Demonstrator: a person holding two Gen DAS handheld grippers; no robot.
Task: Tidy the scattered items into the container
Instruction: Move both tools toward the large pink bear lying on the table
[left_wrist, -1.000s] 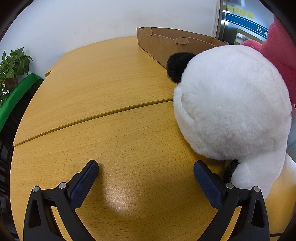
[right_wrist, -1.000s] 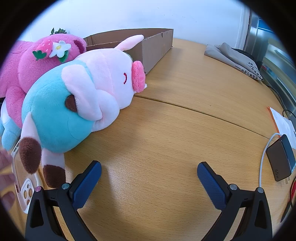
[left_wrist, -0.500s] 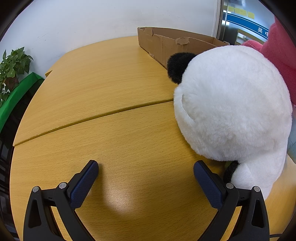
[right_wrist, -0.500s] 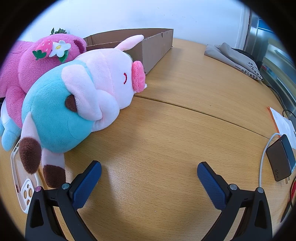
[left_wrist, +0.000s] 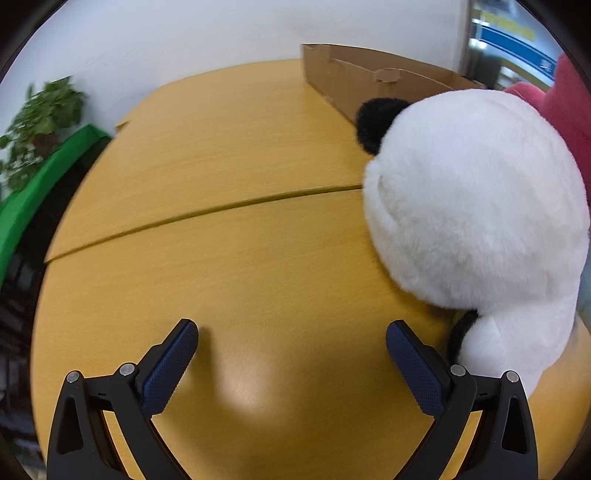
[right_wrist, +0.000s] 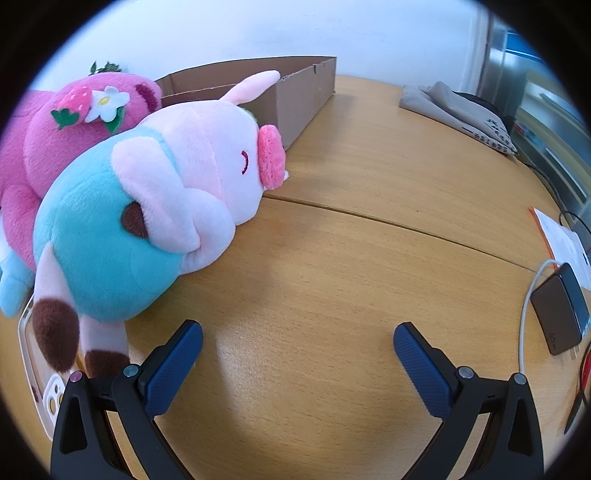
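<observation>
A white panda plush (left_wrist: 476, 206) with a black ear lies on the wooden table (left_wrist: 229, 155) at the right of the left wrist view, in front of the cardboard box (left_wrist: 373, 81). My left gripper (left_wrist: 291, 338) is open just left of the panda, nothing between its fingers. In the right wrist view a pink pig plush in a teal outfit (right_wrist: 155, 206) lies beside a magenta bear plush (right_wrist: 62, 136) with a strawberry and flower. The cardboard box (right_wrist: 295, 96) stands behind them. My right gripper (right_wrist: 297, 338) is open, to the right of the pig's feet.
A phone case (right_wrist: 33, 373) lies under the pig's feet at the left. A dark charger with white cable (right_wrist: 561, 314), papers (right_wrist: 561, 240) and a folded grey cloth (right_wrist: 454, 107) sit to the right. A potted plant (left_wrist: 40, 122) stands beyond the table's left edge.
The left wrist view has shifted slightly, with motion blur; the panda sits a little further right in it. A hand seen at the far left of the right view a second ago is gone.
</observation>
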